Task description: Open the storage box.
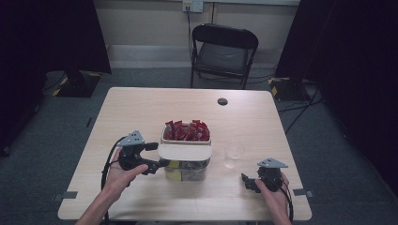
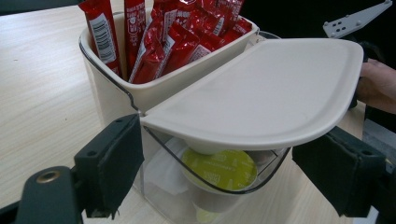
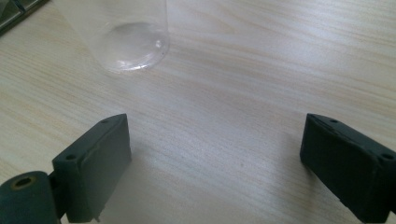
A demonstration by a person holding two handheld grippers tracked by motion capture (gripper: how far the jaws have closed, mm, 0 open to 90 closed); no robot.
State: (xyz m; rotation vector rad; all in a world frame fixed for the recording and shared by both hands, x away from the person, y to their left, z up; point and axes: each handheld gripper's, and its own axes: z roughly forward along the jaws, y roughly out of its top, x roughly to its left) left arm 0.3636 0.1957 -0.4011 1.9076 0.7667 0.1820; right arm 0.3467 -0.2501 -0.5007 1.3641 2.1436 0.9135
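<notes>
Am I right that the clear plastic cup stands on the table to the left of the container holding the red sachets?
Not quite: the clear plastic cup stands on the table to the right of the container holding the red sachets, as the high view shows.

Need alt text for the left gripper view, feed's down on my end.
The left gripper's open black jaws flank a clear container with a cream lid on it. Through its wall shows a yellow-green capsule. Behind it, a cream tub holds upright red sachets, on a light wood table.
</notes>
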